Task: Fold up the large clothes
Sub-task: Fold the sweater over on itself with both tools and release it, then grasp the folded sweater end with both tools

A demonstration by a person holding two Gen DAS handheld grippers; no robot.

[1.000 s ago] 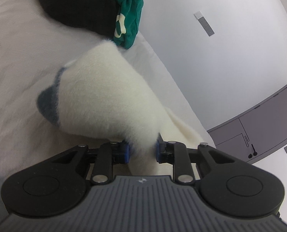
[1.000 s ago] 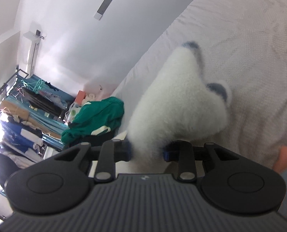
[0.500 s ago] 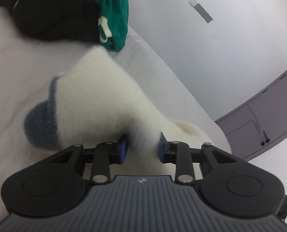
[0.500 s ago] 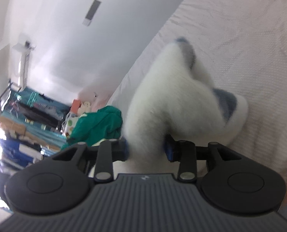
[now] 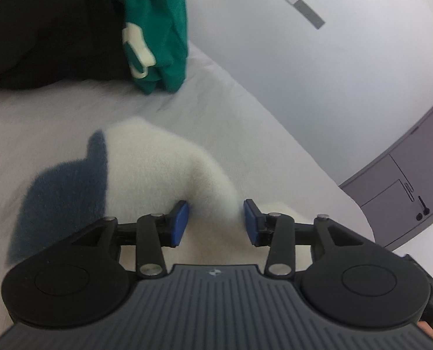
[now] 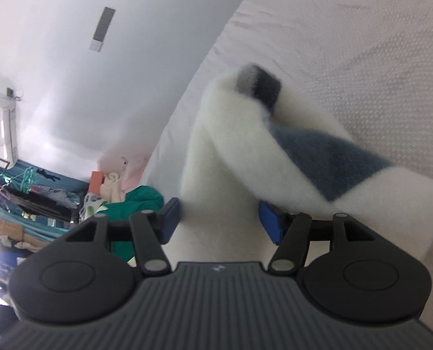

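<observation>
The fluffy white sweater with blue patches lay bunched on the white bed. The left gripper and right gripper had just been opening, jaws apart with sweater fleece between them. A green garment and black clothes sat beyond, near the wall

Fleece garment lying on the bed

I am seeing the fleece garment lying on the bed, with a clothes pile sitting behind it.
</observation>
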